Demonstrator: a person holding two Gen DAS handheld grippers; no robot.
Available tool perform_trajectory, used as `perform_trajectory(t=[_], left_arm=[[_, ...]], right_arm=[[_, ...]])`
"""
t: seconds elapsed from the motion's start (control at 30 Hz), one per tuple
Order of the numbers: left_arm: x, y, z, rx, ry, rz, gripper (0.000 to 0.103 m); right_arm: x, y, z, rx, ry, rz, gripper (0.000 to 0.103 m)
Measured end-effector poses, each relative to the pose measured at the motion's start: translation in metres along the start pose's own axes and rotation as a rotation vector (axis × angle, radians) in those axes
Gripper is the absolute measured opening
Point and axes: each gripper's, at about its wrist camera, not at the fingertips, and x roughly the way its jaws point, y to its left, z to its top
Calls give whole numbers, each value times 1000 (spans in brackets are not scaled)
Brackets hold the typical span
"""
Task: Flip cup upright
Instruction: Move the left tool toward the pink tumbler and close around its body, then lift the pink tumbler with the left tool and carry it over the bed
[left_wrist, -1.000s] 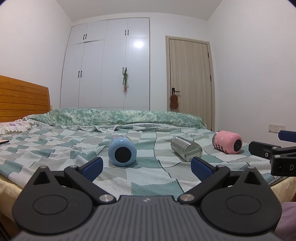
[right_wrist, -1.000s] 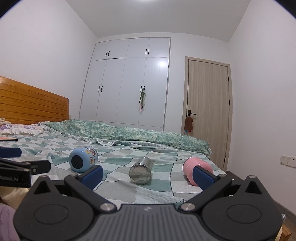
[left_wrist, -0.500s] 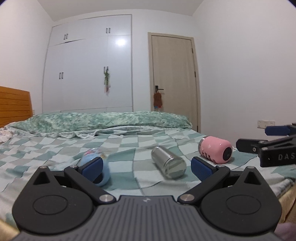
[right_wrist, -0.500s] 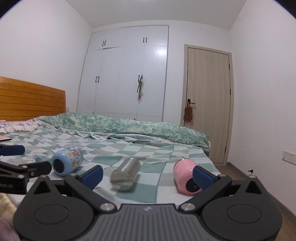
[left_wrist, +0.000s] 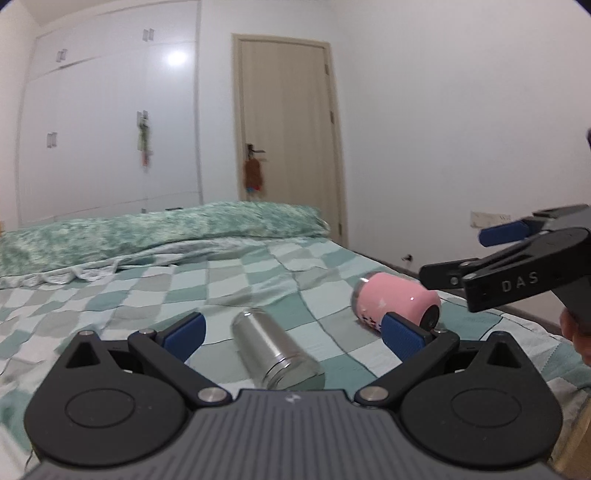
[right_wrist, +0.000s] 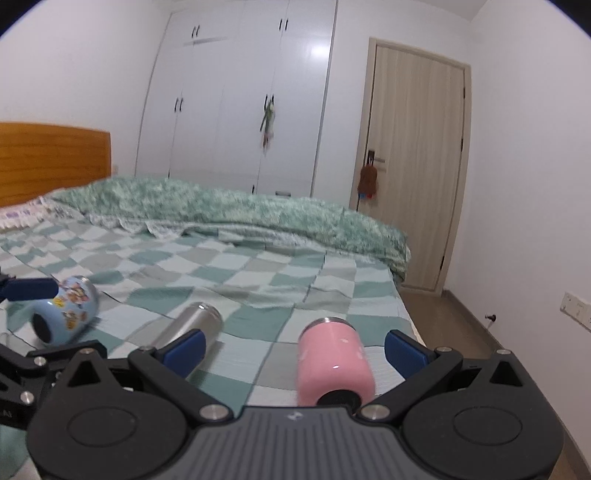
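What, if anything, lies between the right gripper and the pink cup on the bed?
Nothing visible. In the right wrist view the pink cup lies on its side on the checked bedspread, framed by the open right gripper, with no object between. The steel cup and blue cup lie off to its left.

Home bedroom — checkered bed (right_wrist: 258, 273), white wardrobe (right_wrist: 236, 96), wooden door (right_wrist: 417, 162)
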Motion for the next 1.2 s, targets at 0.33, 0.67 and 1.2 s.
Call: perform_trajectory(t=[0.33, 0.67, 1.2], left_arm=[[79, 5, 15, 40, 95, -80, 103], [139, 22, 18, 45, 243, -145, 103], [176, 36, 15, 43, 315, -146, 103]], right_arm=[[69, -21, 20, -8, 172, 7, 103], [144, -36, 18, 3, 377, -19, 103], [221, -43, -8, 49, 617, 14, 83]])
